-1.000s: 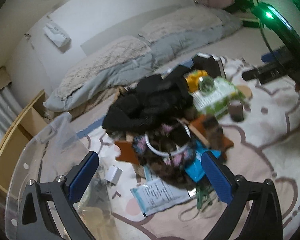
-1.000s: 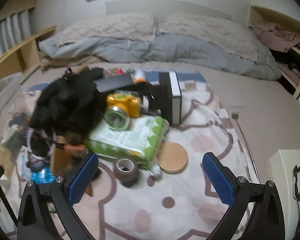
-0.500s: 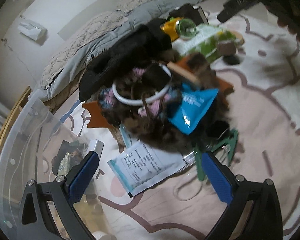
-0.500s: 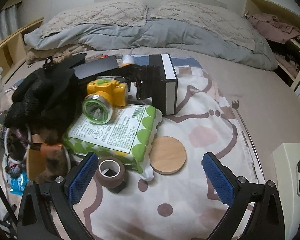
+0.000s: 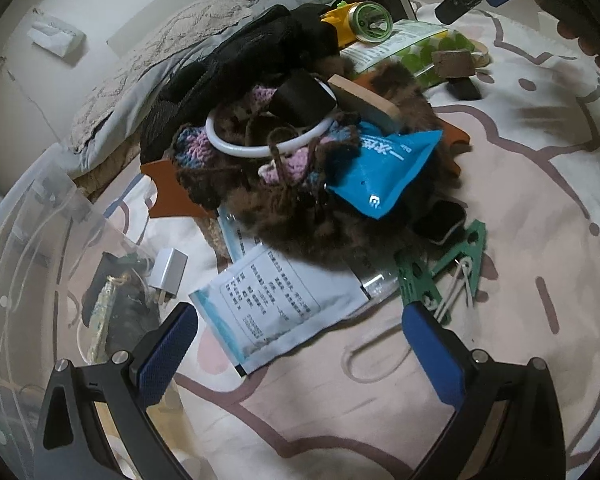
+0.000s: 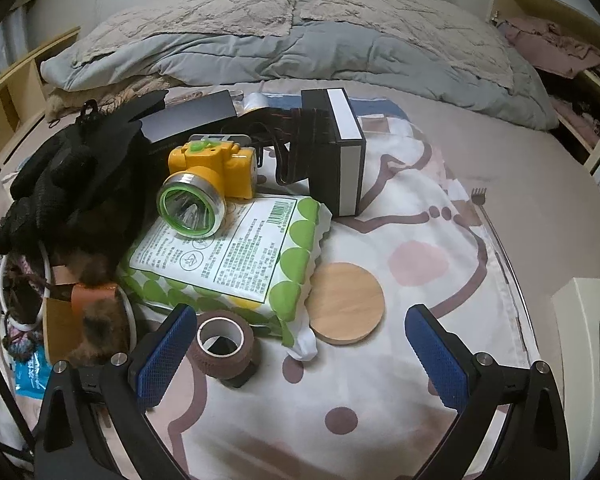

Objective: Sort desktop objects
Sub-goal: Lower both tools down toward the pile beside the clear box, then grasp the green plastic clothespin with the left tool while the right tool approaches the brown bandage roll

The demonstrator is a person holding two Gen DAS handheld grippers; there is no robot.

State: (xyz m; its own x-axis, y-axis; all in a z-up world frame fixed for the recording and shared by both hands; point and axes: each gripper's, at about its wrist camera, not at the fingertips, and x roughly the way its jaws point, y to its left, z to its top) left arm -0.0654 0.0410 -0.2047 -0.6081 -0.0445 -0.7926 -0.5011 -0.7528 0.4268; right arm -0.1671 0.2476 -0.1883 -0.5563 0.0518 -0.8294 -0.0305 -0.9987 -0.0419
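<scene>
Left wrist view shows your left tongs (image 5: 298, 344) spread wide and holding nothing, hovering over a white printed sachet (image 5: 276, 300) at the near edge of the heap on the bed. Most of the sorting looks undone: a blue packet (image 5: 384, 172), a white ring (image 5: 268, 136), knitted wool (image 5: 204, 148), black fabric (image 5: 260, 48) and green clips (image 5: 436, 276) all lie tangled together. To your left stands a clear plastic bin (image 5: 28, 248), and a few small things seem to sit inside it already, a silver charger (image 5: 168, 270) among them, so you have likely made a start. In the right wrist view your right tongs (image 6: 298, 344) are also wide and empty, with a roll of brown tape (image 6: 226, 342) just beside the left finger. Beyond it a yellow headlamp (image 6: 208, 178) rests on a green-dotted tissue pack (image 6: 236, 256), a wooden coaster (image 6: 346, 304) touches that pack, and a black-and-white box (image 6: 340, 152) stands behind.
</scene>
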